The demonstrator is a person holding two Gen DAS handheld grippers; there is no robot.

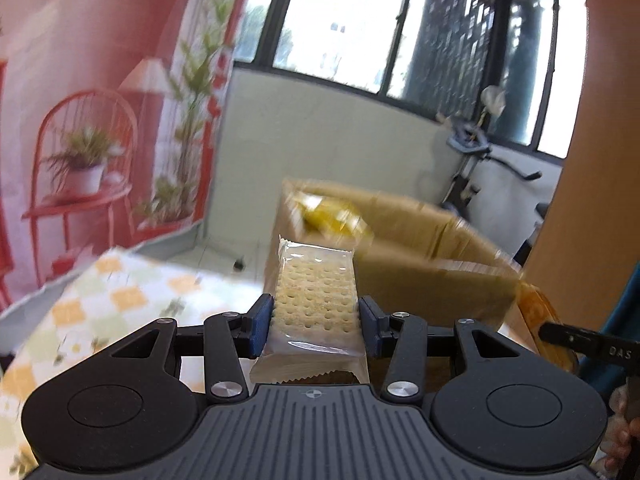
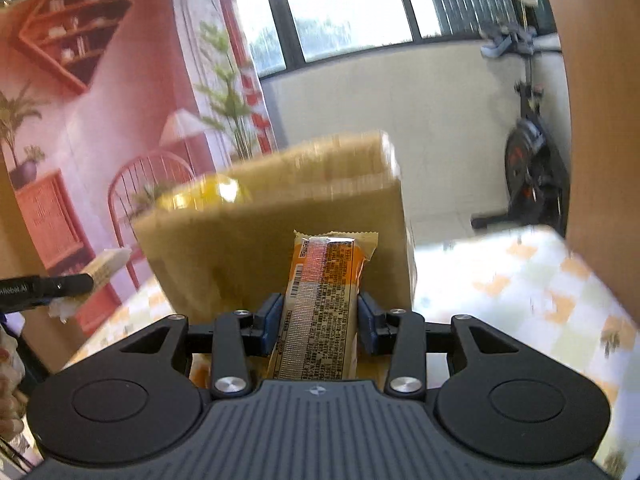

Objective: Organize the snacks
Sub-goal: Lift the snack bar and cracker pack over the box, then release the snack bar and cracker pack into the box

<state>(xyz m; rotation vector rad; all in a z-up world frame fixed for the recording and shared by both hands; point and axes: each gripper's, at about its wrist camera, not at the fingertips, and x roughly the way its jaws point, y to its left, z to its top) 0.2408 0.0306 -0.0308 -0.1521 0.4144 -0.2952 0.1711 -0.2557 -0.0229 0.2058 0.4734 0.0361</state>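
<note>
My left gripper (image 1: pixel 316 322) is shut on a clear-wrapped pack of pale crackers (image 1: pixel 314 296), held above the table. My right gripper (image 2: pixel 319 320) is shut on an orange snack pack (image 2: pixel 324 300) with printed text, standing on edge between the blue pads. A brown cardboard box (image 1: pixel 420 252) stands just beyond both grippers; a yellow packet (image 1: pixel 332 216) shows at its top. In the right wrist view the box (image 2: pixel 280 232) fills the middle with the yellow packet (image 2: pixel 204 196) at its upper left. Each view catches the other gripper and its pack at its edge.
A tablecloth (image 1: pixel 120 300) checked in orange and green covers the table (image 2: pixel 540 280). A red-toned wall backdrop (image 1: pixel 80 120) stands at the left. An exercise bike (image 2: pixel 532 168) and windows lie behind. A wooden panel (image 1: pixel 592 160) rises at the right.
</note>
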